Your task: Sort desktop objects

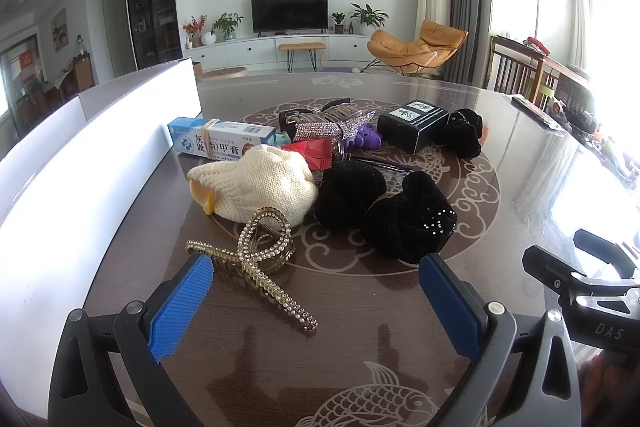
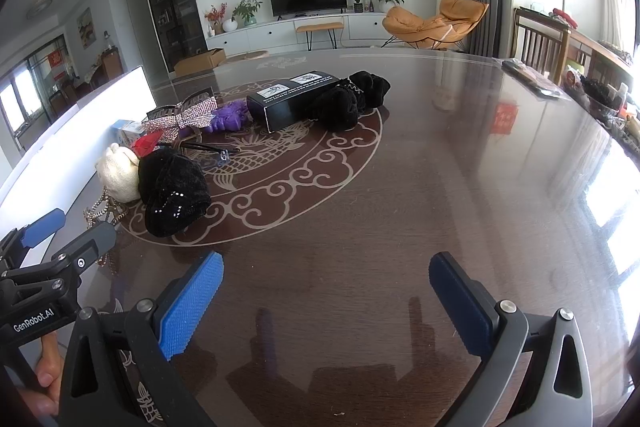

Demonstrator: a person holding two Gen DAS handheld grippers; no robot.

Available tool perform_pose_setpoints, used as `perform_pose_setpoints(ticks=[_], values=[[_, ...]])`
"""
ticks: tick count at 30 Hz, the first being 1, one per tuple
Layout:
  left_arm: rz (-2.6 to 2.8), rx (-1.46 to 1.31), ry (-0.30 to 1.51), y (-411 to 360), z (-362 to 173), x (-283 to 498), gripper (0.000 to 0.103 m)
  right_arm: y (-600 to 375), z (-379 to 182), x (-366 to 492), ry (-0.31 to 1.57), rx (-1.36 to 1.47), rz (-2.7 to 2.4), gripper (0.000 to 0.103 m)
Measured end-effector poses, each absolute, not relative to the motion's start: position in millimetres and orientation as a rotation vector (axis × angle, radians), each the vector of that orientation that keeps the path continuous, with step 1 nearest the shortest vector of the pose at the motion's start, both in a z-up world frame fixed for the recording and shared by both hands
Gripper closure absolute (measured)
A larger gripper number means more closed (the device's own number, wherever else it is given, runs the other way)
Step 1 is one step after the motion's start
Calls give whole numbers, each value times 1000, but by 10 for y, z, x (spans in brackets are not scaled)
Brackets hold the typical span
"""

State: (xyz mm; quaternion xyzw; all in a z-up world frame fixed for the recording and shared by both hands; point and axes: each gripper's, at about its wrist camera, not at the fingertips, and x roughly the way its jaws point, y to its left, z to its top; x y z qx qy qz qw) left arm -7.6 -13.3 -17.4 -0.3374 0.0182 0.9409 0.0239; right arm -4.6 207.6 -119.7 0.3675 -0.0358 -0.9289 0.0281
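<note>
A pile of small items lies on the dark round table (image 1: 360,307). In the left wrist view a gold rhinestone hair claw (image 1: 260,255) lies just ahead of my open, empty left gripper (image 1: 316,291), near its left finger. Behind it are a cream knitted pouch (image 1: 260,187), two black velvet scrunchies (image 1: 384,207), a blue-white ointment box (image 1: 220,141), a red packet (image 1: 312,151), a silver rhinestone bow clip (image 1: 332,127), a purple clip (image 1: 370,139) and a black box (image 1: 412,123). My right gripper (image 2: 324,291) is open and empty over bare table, right of the pile.
White storage boxes (image 1: 120,131) stand along the table's left side. Another black scrunchie (image 1: 460,135) lies by the black box. Clutter and a dark flat item (image 2: 532,79) sit at the far right edge. Wooden chairs stand beyond the table on the right.
</note>
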Motion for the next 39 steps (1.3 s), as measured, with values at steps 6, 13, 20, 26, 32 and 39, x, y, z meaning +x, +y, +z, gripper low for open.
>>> perform_pose_setpoints(ticks=[6, 13, 20, 26, 32, 39], values=[[2909, -1044, 56, -128, -172, -73, 0, 2077, -1196, -46, -111, 1136, -2867, 0], [2908, -1044, 56, -114, -173, -66, 0, 2070, -1217, -55, -113, 1141, -2865, 0], [2908, -1045, 68, -88, -175, -53, 0, 2074, -1221, -75, -114, 1165, -2860, 0], [2908, -1045, 66, -85, -176, -55, 0, 2065, -1226, -80, -112, 1179, -2859, 0], [2906, -1046, 64, -84, -177, -54, 0, 2069, -1224, -88, -114, 1185, -2857, 0], [2906, -1045, 67, -88, -177, -57, 0, 2069, -1229, -89, -116, 1188, -2854, 0]])
